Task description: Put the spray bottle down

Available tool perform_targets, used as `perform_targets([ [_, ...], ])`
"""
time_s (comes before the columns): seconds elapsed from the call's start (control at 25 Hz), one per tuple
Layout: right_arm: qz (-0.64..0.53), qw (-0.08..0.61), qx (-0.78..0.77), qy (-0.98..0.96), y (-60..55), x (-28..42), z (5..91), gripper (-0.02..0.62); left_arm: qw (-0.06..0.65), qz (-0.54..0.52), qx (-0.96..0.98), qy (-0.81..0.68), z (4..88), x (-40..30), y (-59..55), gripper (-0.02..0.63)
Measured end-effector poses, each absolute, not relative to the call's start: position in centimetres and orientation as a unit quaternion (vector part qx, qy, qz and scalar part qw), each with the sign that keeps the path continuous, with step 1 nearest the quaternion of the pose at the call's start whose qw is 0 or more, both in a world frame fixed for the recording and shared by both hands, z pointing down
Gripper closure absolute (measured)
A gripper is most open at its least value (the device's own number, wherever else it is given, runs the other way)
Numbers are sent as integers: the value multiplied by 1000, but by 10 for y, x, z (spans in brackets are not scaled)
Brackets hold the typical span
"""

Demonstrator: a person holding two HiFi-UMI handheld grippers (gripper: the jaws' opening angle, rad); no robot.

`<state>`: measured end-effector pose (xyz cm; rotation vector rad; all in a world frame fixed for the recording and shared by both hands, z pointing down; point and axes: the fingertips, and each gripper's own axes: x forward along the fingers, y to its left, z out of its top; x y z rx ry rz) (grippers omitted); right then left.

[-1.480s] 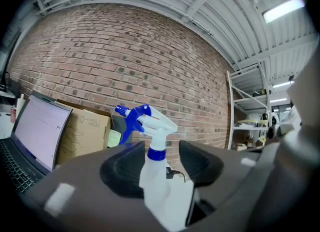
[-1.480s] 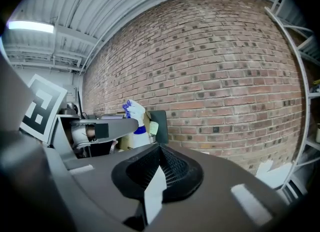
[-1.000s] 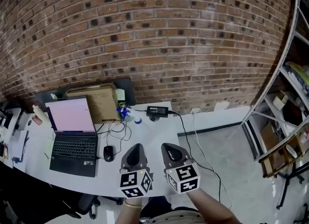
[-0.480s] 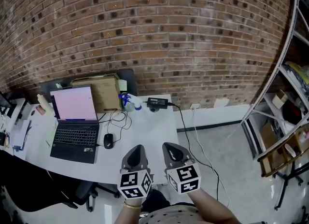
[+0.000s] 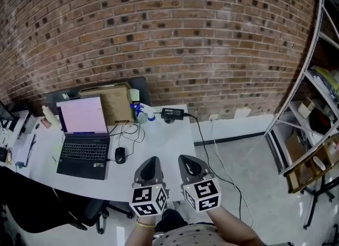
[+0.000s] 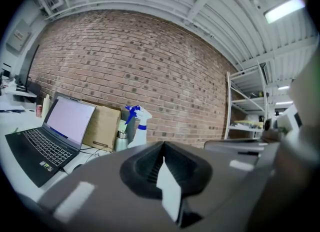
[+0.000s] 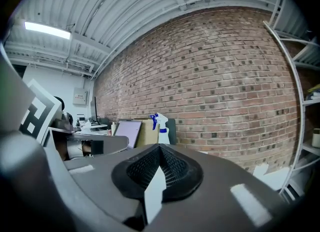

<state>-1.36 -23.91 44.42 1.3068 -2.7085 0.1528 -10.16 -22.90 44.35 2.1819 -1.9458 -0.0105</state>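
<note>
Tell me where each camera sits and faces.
Head view: on the person's head, looking steeply down at desk and brick wall; left gripper, right gripper and a forearm show.
Left gripper view: on that gripper, facing laptop and spray bottle over shut jaws; right gripper blurred at right edge.
Right gripper view: on that gripper, facing the wall over shut jaws; left gripper at left edge.
All share the spray bottle, standing on the desk.

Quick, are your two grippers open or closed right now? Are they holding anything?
Left gripper: closed, holding nothing.
Right gripper: closed, holding nothing.
</note>
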Motion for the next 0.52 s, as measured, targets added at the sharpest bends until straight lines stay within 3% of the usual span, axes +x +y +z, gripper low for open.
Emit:
perform_targets([
  [0.52,46,55,429,-901,-238,-22,437,597,110,3,743,-660,443,-107,-228,597],
])
